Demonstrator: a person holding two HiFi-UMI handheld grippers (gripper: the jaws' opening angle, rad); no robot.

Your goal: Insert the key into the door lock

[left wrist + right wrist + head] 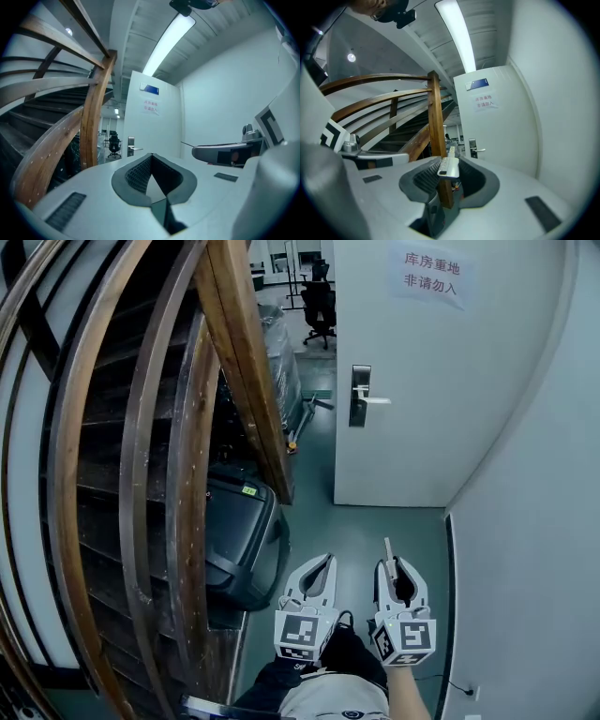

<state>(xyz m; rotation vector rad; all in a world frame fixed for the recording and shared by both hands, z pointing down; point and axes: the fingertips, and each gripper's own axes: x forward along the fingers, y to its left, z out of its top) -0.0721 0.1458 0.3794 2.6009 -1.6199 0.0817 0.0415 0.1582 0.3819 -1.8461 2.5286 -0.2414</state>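
Note:
The white door (422, 381) stands a few steps ahead, with a steel lock plate and lever handle (360, 396) at its left edge; the lock also shows small in the left gripper view (131, 146) and in the right gripper view (473, 147). My right gripper (395, 565) is shut on a pale flat key (387, 549), which sticks out past the jaw tips toward the door. In the right gripper view the key (449, 165) lies between the pads of the right gripper (450, 158). My left gripper (319, 561) (151, 154) is shut with nothing in it, just left of the right one.
A curved wooden staircase (141, 456) with a thick post (248, 362) fills the left. A black machine (234, 531) sits on the floor under it. A white wall (534, 549) runs along the right. A printed notice (427, 277) hangs on the door. An office chair (321, 310) stands beyond.

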